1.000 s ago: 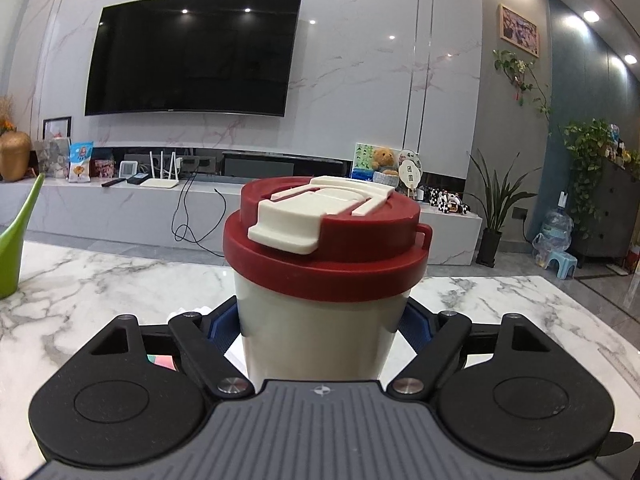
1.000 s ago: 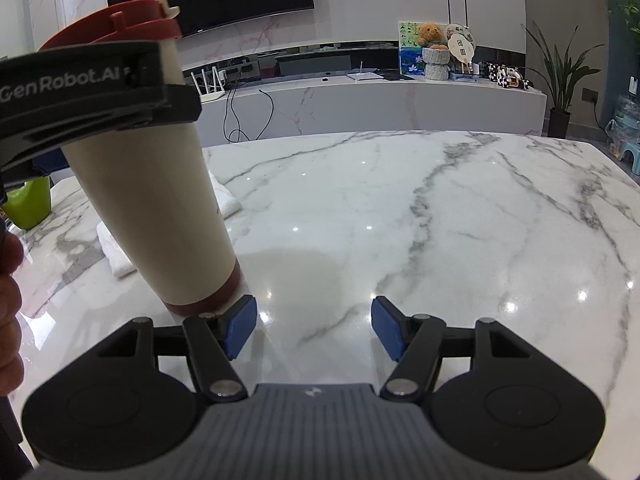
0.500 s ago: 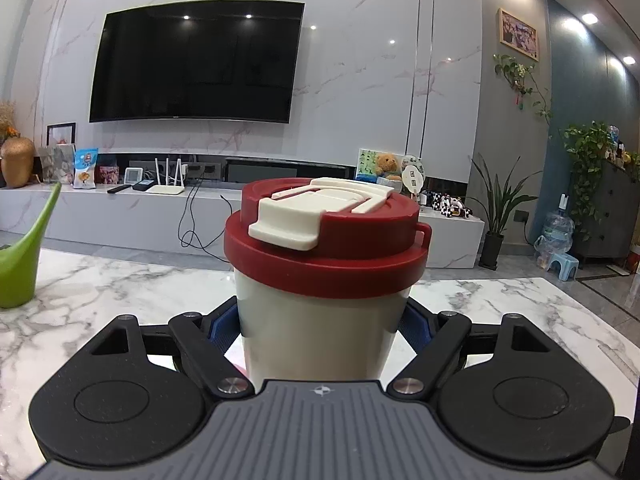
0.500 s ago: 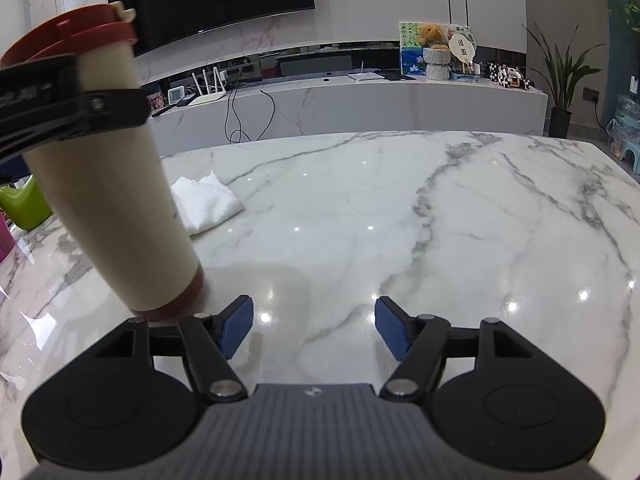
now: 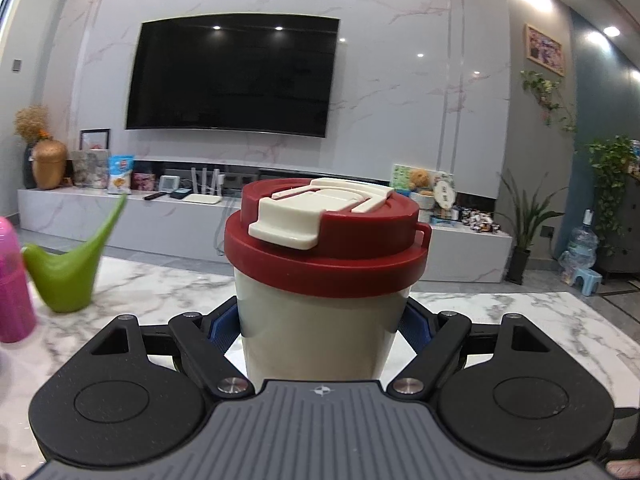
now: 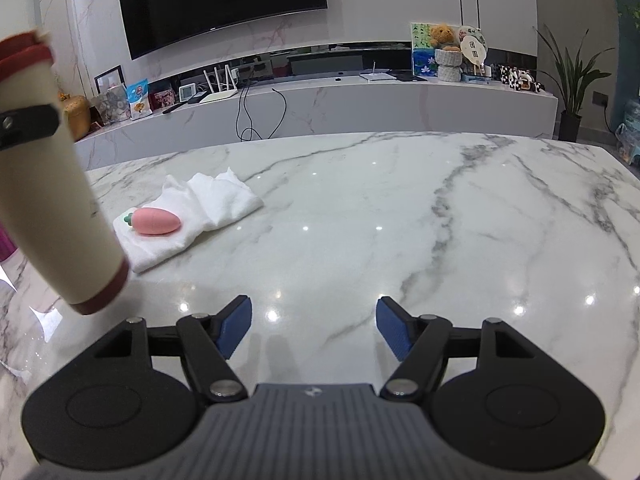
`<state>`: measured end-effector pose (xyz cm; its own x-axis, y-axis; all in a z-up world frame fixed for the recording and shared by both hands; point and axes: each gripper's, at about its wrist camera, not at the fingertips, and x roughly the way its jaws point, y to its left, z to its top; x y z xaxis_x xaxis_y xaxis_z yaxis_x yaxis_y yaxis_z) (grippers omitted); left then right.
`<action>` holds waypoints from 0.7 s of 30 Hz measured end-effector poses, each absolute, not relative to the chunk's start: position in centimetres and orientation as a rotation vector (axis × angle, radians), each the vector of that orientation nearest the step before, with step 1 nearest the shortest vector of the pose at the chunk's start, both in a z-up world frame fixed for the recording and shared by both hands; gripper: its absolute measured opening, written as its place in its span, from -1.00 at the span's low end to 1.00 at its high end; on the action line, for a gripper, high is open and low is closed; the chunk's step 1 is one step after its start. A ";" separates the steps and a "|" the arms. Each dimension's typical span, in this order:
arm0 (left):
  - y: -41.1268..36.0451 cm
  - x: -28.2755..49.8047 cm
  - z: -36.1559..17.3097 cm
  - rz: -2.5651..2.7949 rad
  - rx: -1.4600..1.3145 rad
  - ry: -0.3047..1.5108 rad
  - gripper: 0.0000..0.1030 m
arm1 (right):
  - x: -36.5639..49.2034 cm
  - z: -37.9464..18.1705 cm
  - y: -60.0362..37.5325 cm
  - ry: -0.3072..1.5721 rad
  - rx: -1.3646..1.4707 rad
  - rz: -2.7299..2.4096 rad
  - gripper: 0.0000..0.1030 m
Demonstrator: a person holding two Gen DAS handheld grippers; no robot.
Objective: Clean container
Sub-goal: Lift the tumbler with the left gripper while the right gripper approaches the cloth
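Observation:
My left gripper (image 5: pixel 320 330) is shut on a cream cup (image 5: pixel 316 332) with a dark red lid (image 5: pixel 324 248) and cream flip tab, held upright and lifted off the marble table. The same cup (image 6: pixel 52 200) shows at the left of the right wrist view, tilted, its red base above the table. My right gripper (image 6: pixel 314 326) is open and empty, low over the table to the right of the cup. A folded white cloth (image 6: pixel 200 208) lies on the table with a pink carrot-shaped object (image 6: pixel 156 221) on it.
A green watering can (image 5: pixel 72 268) and a pink container (image 5: pixel 12 292) stand at the left on the marble table (image 6: pixel 440 220). A TV wall and a low console lie beyond the table's far edge.
The left gripper has carried the cup to the left, away from the right gripper. This uncovered the white cloth and pink object. The right gripper has stayed open and nearly still.

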<state>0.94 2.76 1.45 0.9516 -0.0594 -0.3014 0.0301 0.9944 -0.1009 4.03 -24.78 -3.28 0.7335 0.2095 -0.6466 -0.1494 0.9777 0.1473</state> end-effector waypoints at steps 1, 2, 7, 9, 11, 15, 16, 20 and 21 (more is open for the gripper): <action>3.0 0.9 1.5 -0.035 -0.093 0.312 0.54 | 4.0 -3.3 -24.7 0.720 0.085 0.199 0.41; 3.1 0.8 1.5 -0.026 -0.091 0.315 0.54 | 4.0 -3.3 -24.7 0.719 0.084 0.202 0.41; 3.7 0.7 1.1 -0.002 -0.069 0.334 0.54 | 3.8 -3.1 -24.2 0.714 0.070 0.222 0.41; 3.9 0.7 1.0 0.007 -0.060 0.342 0.54 | 3.8 -3.1 -24.2 0.712 0.069 0.222 0.41; 3.9 0.6 0.9 0.005 -0.049 0.352 0.54 | 3.8 -3.1 -24.3 0.713 0.074 0.221 0.41; 3.6 0.4 0.7 -0.002 -0.030 0.366 0.54 | 3.9 -3.1 -24.2 0.715 0.082 0.222 0.41; 3.6 0.3 0.7 -0.004 -0.026 0.369 0.55 | 3.8 -3.1 -24.1 0.714 0.082 0.224 0.41; 4.1 0.0 0.8 -0.011 -0.025 0.376 0.55 | 3.7 -2.9 -23.9 0.708 0.077 0.232 0.41; 4.5 0.0 0.7 -0.014 -0.025 0.377 0.55 | 3.7 -2.9 -23.8 0.708 0.078 0.232 0.41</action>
<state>0.05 4.47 0.72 0.9296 -0.0180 -0.3680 0.0087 0.9996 -0.0269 3.75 -23.81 -2.91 0.7348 0.2376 -0.6353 -0.1848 0.9713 0.1496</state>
